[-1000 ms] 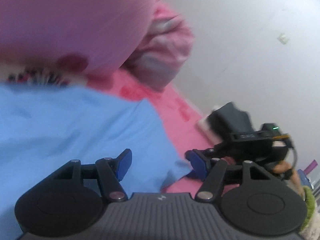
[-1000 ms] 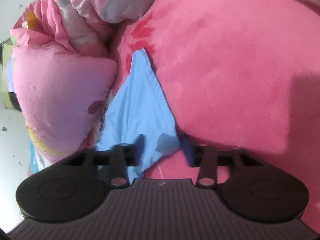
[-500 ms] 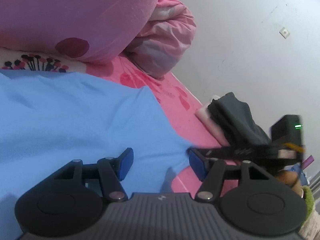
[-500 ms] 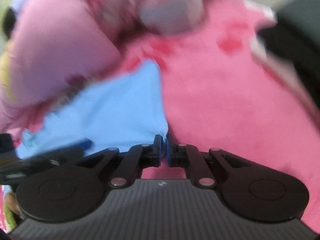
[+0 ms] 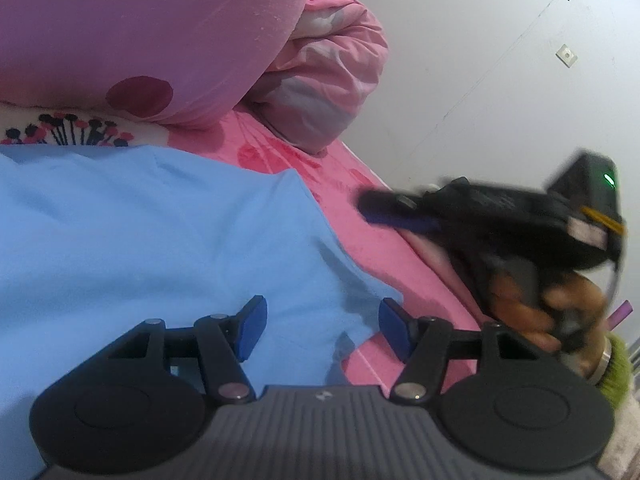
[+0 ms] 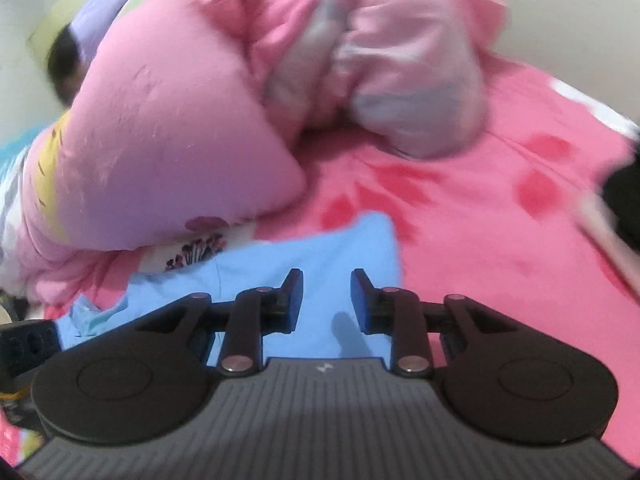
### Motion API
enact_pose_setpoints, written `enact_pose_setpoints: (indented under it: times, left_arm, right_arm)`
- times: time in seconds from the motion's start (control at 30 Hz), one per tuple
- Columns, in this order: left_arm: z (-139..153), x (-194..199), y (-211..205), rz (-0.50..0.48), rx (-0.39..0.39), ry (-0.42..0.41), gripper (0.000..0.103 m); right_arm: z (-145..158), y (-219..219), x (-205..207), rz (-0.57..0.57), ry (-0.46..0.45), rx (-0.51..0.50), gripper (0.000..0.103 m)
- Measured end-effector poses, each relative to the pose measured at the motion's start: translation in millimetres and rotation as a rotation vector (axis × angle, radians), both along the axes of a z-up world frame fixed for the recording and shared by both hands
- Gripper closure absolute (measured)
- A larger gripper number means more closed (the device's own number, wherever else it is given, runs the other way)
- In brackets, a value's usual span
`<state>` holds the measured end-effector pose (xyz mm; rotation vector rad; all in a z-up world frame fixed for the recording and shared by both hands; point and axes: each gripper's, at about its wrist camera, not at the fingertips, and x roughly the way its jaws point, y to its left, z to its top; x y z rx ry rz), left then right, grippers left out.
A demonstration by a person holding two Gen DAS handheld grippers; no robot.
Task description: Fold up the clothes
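Note:
A light blue garment (image 5: 140, 240) lies spread on the pink bed sheet (image 5: 372, 240). My left gripper (image 5: 322, 328) hovers open over the garment's right corner, with nothing between its blue pads. In the left wrist view my right gripper (image 5: 480, 208) is blurred in the air to the right, held by a hand (image 5: 540, 308). In its own view the right gripper (image 6: 327, 300) is open above the garment (image 6: 320, 256), near the cloth's far corner, holding nothing. A piece of the left gripper (image 6: 24, 344) shows at the left edge.
A big pink pillow (image 5: 140, 32) and a bundled pink quilt (image 5: 328, 76) lie just beyond the garment. A white wall (image 5: 500, 60) runs along the bed's right side. A dark folded item (image 6: 624, 204) sits at the bed's right edge.
The right gripper, shut half a second ago, has opened and swung up and left over the garment. The left gripper has stayed open in about the same place.

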<state>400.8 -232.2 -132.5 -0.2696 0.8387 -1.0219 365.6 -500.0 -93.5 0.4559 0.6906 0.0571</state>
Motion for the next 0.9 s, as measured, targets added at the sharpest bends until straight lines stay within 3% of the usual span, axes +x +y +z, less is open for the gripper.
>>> enact_pose_setpoints:
  times: [0.1,0.13,0.17,0.33,0.53,0.63,0.7,0.83,0.9]
  left_arm:
    - [-1.4,2.4,2.2,-0.001,-0.016,0.016,0.04]
    - [-1.9,3.5,3.1,-0.001,-0.022,0.024,0.04]
    - [-2.3,4.7,4.1,-0.001,-0.029,0.032,0.04]
    - [-2.5,5.6,5.2,0.001,-0.039,0.044,0.039]
    - [-2.5,4.9,6.4,0.0,-0.041,0.041,0.039]
    - [-3.3,5.9,8.3,-0.001,-0.054,0.05,0.039]
    - [-3.5,7.2,9.5,0.0,-0.062,0.058,0.039]
    - [-3.2,9.5,12.0,0.015,-0.081,0.071,0.039]
    - [0.1,11.2,21.9,0.083,-0.114,0.054,0.039]
  right_arm:
    - [-5.6,-11.1,9.3,-0.023,0.019,0.005,0.084]
    - [-7.4,-14.8,12.3,-0.03,0.025,0.006,0.101]
    - [-9.3,-18.5,15.4,-0.038,0.031,0.008,0.103]
    - [-18.6,-36.9,30.9,-0.076,0.063,0.016,0.099]
    - [-27.2,-10.1,71.9,0.058,0.096,0.04,0.101]
    - [-37.7,-38.9,86.7,-0.072,0.077,0.037,0.103]
    - [-35.3,-55.9,80.3,-0.155,0.072,0.08,0.103]
    - [-12.8,-38.7,46.2,-0.054,0.048,0.07,0.098]
    - [-1.6,-30.1,29.2,-0.004,0.036,0.065,0.098]
